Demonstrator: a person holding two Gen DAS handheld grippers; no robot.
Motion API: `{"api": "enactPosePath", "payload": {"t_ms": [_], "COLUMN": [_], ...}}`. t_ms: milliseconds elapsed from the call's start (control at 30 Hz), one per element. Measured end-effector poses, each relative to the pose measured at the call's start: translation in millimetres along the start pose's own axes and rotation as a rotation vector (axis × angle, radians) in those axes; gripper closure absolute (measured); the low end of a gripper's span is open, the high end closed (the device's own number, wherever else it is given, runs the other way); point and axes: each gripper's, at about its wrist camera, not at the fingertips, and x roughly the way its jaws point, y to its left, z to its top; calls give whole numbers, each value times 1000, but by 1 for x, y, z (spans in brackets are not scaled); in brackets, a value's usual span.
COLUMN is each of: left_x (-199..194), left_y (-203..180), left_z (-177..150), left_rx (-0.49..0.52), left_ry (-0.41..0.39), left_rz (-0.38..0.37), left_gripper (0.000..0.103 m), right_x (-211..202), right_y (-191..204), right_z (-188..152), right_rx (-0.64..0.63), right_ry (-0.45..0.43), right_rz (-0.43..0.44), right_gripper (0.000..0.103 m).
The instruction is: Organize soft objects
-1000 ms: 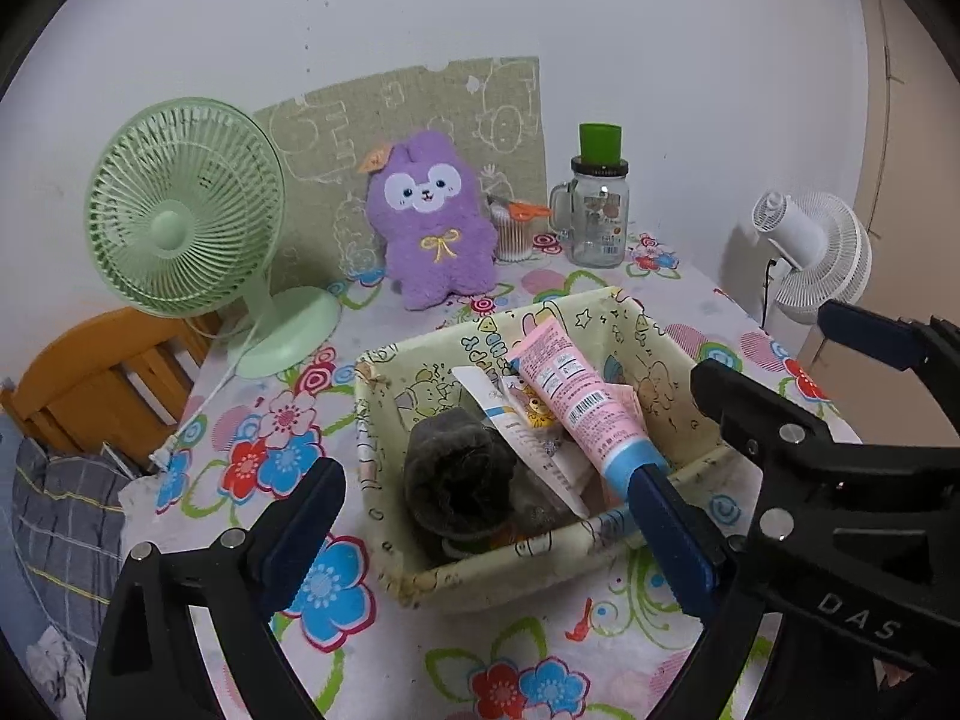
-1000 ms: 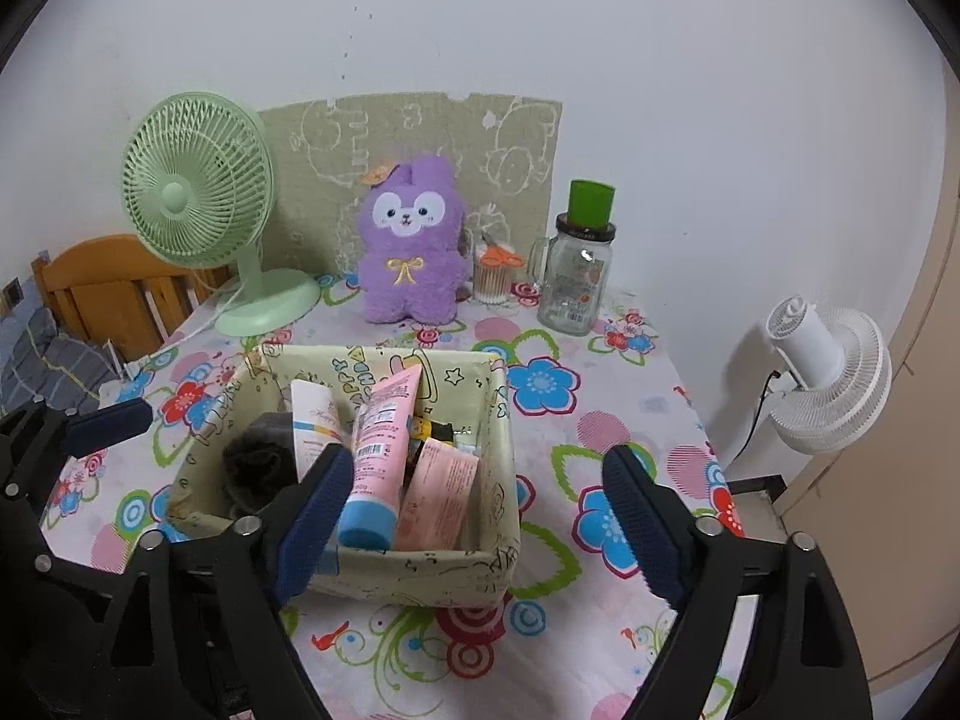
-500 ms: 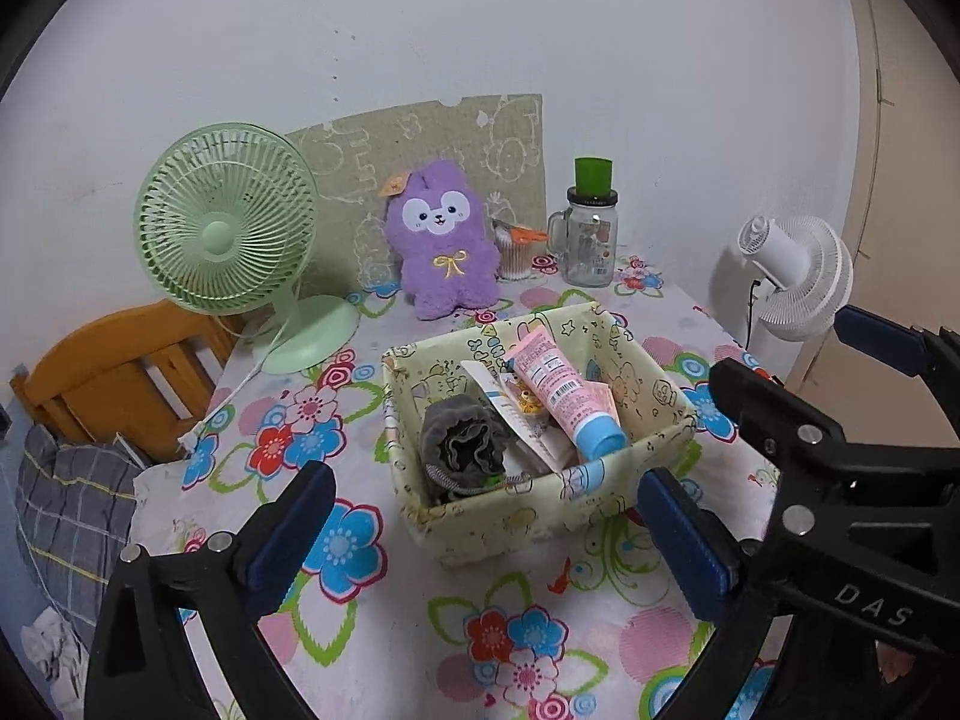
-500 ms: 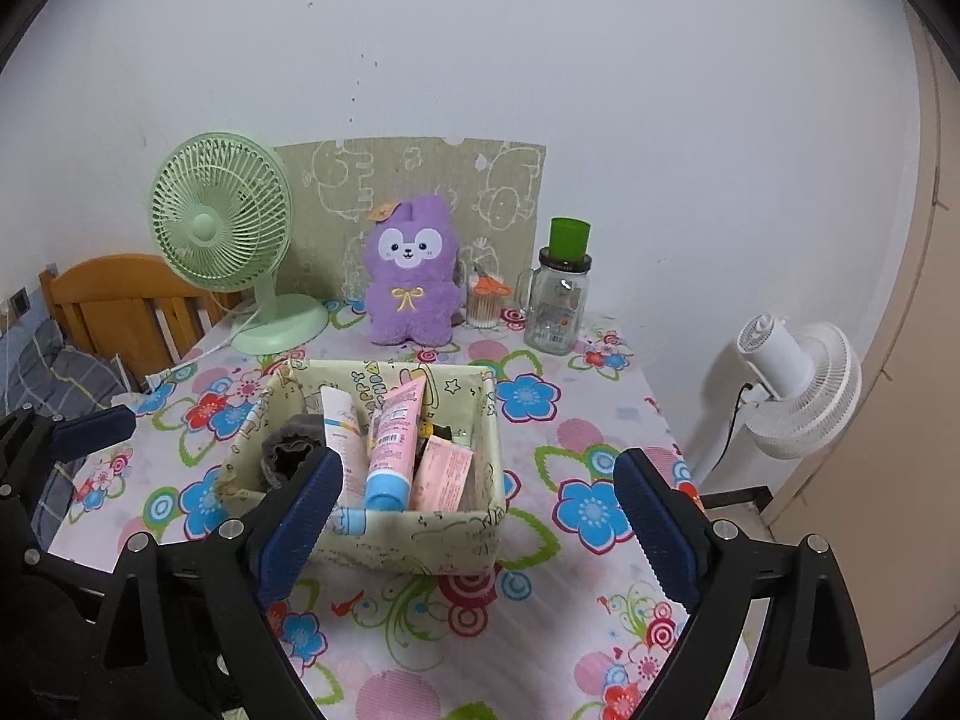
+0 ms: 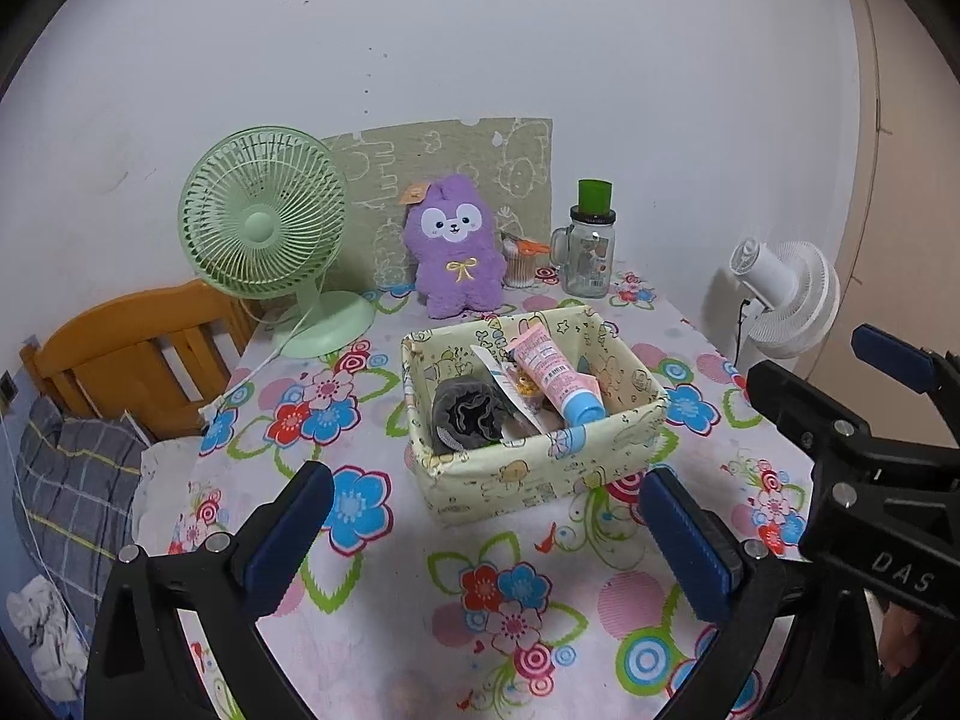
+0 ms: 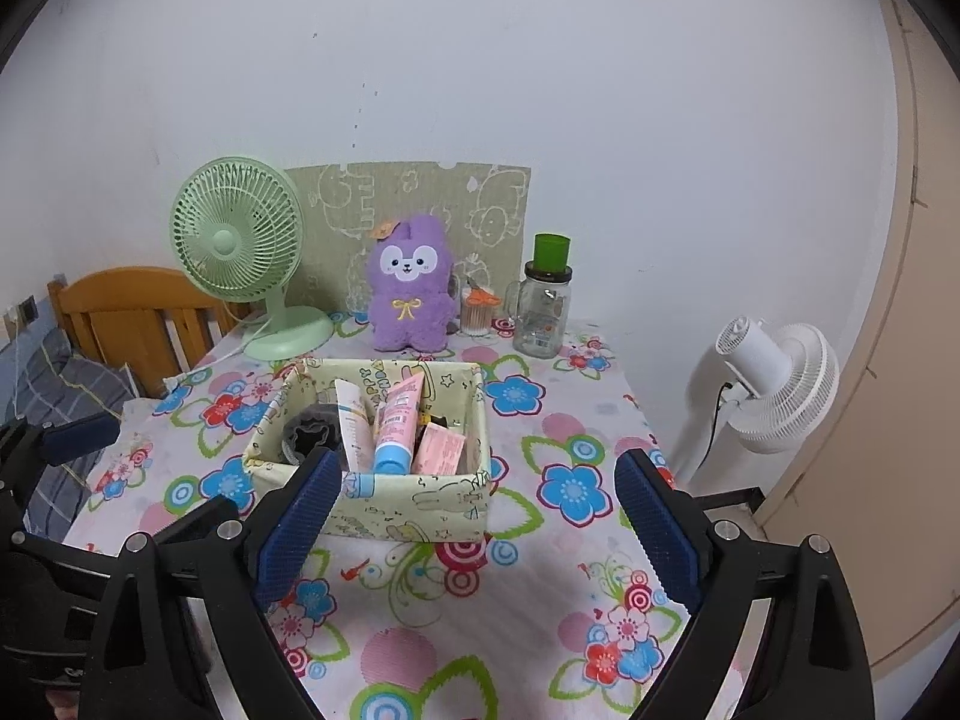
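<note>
A pale yellow fabric basket [image 5: 540, 471] [image 6: 414, 498] stands mid-table. Inside lie a pink tube with a blue cap [image 5: 555, 375] [image 6: 397, 423], a white tube [image 6: 354, 426], a dark grey soft bundle [image 5: 468, 414] [image 6: 309, 429] and a pink packet [image 6: 441, 450]. A purple plush bunny [image 5: 456, 249] [image 6: 411, 285] sits upright against the back wall. My left gripper [image 5: 486, 528] hangs open in front of the basket, nothing between its fingers. My right gripper [image 6: 480, 516] is open too, held back from the basket's near wall.
A green desk fan [image 5: 264, 222] stands back left, with its cord trailing off the table edge. A glass jar with a green lid [image 5: 588, 252] and a cotton-swab cup [image 5: 519, 261] stand back right. A white fan [image 5: 786, 297] is beyond the right edge, a wooden chair [image 5: 132, 348] left.
Both grippers have drawn back and risen away from the basket, which now looks smaller and farther. Both stay open and empty.
</note>
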Motion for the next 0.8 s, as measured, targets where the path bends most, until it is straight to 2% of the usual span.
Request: {"api": "enactPosePath", "payload": {"t_ms": [267, 667, 800], "left_x": [-26, -56, -65], "left_y": [3, 17, 14], "left_z": [-14, -33, -38], "left_rx": [-21, -102, -84], "left_ry": [-40, -75, -93], "left_rz": [33, -2, 13], "left_gripper": [0, 0, 0], "right_x": [-17, -43, -53], "right_y": [-1, 4, 8], "right_z": [-9, -29, -33], "right_rx": [4, -9, -16], "right_ry": [-8, -13, -22], "right_rz": [5, 23, 16], "right_gripper": [9, 9, 9]}}
